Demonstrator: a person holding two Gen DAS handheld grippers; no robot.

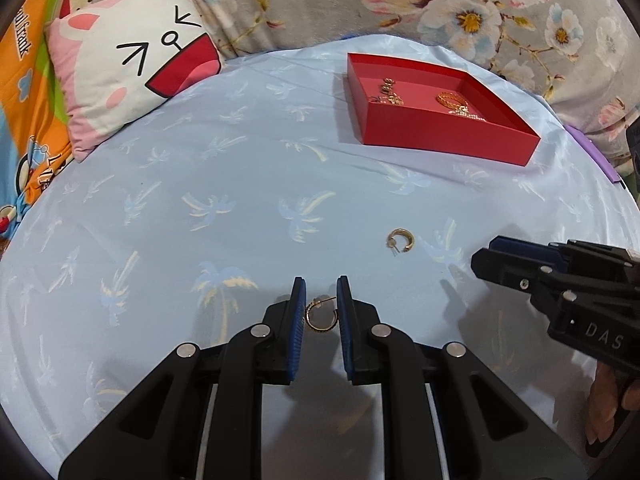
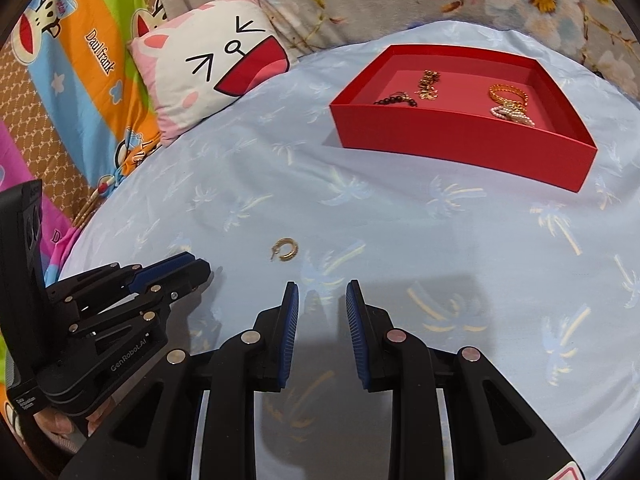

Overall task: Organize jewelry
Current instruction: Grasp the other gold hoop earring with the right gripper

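Bedding in pale blue with a palm print carries the work; a cartoon pillow (image 1: 132, 68) and flowered fabric lie beyond.

A thin gold hoop earring (image 1: 319, 317) sits between the fingers of the left gripper (image 1: 321, 300), which are drawn in narrow around it. It touches the left pad; whether both pads press it cannot be told. A second, thicker hoop (image 2: 285, 249) lies loose on the sheet just ahead, near both grippers. The red box (image 2: 460, 140), well apart at the far side, already holds bracelets and chains.

Risks, as judged: the held hoop is slim and round, so a light or one-sided pinch could let it swing or drop on the way to the box; soft bedding could then swallow it in a fold. The two grippers stand close, so reaching for the loose hoop may cause a knock.

Both grippers point forward and down at the bed. The right gripper (image 2: 322, 300) has its fingers narrowly parted with nothing between them.
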